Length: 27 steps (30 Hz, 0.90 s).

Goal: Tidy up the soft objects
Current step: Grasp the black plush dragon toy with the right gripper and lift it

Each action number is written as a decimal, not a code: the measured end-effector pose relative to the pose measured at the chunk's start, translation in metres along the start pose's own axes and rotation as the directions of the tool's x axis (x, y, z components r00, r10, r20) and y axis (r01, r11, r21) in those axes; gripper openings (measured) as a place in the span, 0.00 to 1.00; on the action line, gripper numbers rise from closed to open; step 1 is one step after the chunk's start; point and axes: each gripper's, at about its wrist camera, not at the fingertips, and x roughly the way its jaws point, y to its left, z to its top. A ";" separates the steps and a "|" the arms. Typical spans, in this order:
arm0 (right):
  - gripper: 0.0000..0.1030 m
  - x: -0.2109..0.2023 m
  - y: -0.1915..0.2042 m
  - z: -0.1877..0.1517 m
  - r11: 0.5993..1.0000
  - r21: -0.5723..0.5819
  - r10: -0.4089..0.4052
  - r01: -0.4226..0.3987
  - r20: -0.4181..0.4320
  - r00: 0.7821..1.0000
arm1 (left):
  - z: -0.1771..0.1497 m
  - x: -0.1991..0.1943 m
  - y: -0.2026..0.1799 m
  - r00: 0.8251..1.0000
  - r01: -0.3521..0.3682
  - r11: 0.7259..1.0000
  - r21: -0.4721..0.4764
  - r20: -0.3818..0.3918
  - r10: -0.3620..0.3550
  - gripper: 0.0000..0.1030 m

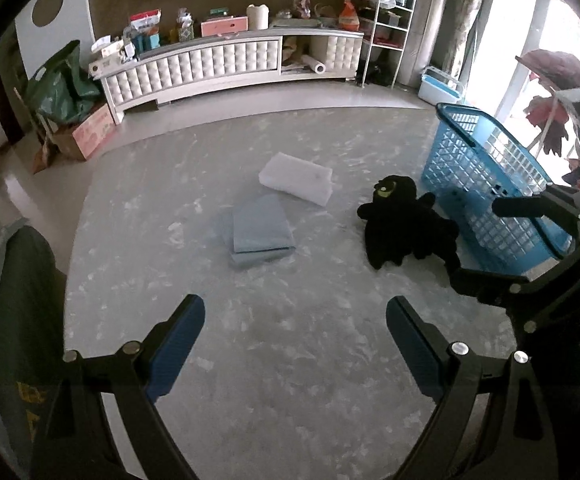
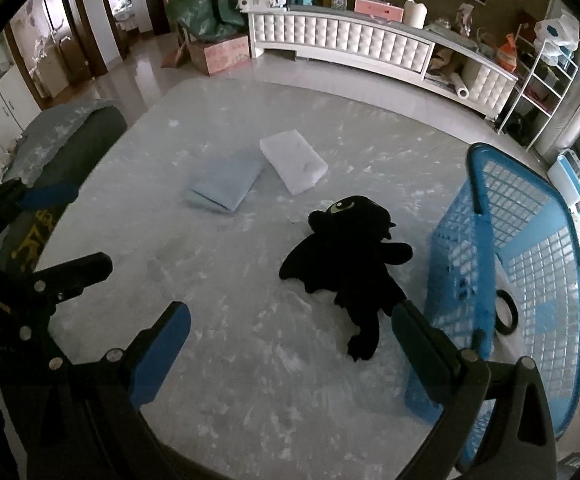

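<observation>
Both tongs, left gripper (image 1: 295, 334) and right gripper (image 2: 290, 342), hanging wide apart, empty; black plush (image 2: 346, 256) lying ahead, head pointing away, tail toward right tongs.

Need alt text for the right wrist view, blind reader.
A black plush toy lies on a grey mat beside a blue basket, just ahead of the open, empty right gripper. Farther back lie a folded blue cloth and a white foam block.
</observation>
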 end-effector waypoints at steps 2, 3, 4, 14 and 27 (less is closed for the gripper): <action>0.98 0.007 0.000 0.003 1.000 0.003 -0.001 0.001 -0.006 1.000 | 0.002 0.006 0.004 1.000 0.007 1.000 -0.013 -0.005 -0.007 0.89; 0.98 0.009 0.000 0.005 1.000 0.004 -0.005 0.005 -0.011 1.000 | 0.003 0.010 0.005 1.000 0.011 1.000 -0.018 -0.008 -0.011 0.89; 0.98 0.012 0.000 0.006 1.000 0.003 -0.006 0.006 -0.015 1.000 | 0.004 0.013 0.007 1.000 0.014 1.000 -0.024 -0.012 -0.014 0.89; 0.97 0.040 -0.011 0.020 0.999 0.022 -0.027 0.028 -0.026 0.999 | 0.012 0.044 0.010 0.999 0.024 1.000 0.009 -0.021 -0.024 0.89; 0.90 0.082 -0.035 0.030 0.992 0.041 -0.114 0.117 -0.069 0.991 | 0.010 0.083 0.028 0.998 0.041 0.999 -0.027 -0.054 -0.042 0.89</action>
